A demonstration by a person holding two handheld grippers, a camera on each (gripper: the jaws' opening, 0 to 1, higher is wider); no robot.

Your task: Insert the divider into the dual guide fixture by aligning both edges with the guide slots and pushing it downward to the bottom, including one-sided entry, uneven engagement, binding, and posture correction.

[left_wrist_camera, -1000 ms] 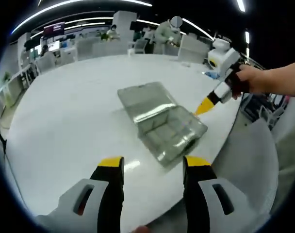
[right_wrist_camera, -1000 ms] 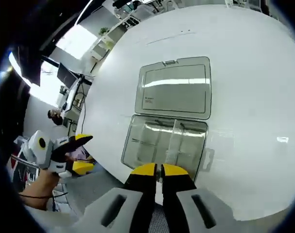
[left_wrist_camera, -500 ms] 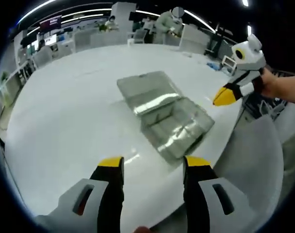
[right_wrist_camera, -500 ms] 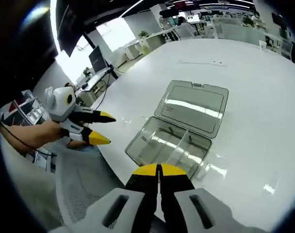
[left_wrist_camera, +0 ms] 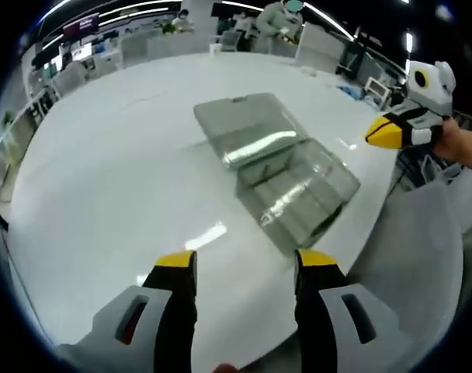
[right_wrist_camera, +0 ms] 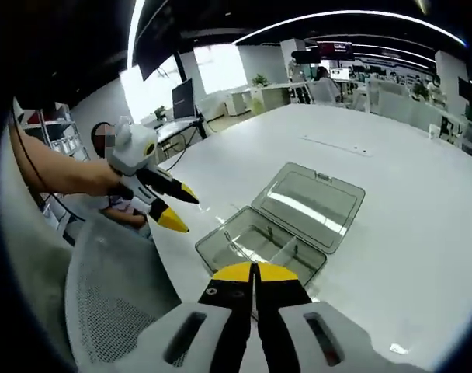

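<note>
Open-plan office behind, white counter [left_wrist_camera: 104,194] underfoot. My left claw [left_wrist_camera: 240,268] at 6 o'clock, jaws wide apart, holding nothing. Clear fixture box [left_wrist_camera: 298,190] near counter edge at 1 o'clock, lid [left_wrist_camera: 244,128] flat open behind. My right claw [right_wrist_camera: 251,272] pinched together, nothing seen between jaws, off counter. Divider [right_wrist_camera: 281,252] seems already upright inside box. Advice: bring both claws over box, square up to slots, press evenly, back off if one side binds.

You're in open-plan office: big white table [right_wrist_camera: 422,202], monitor [right_wrist_camera: 182,98] on side desk, rows of desks [right_wrist_camera: 391,93] behind, ceiling strip lights [right_wrist_camera: 337,15], mesh chair [right_wrist_camera: 112,295].
</note>
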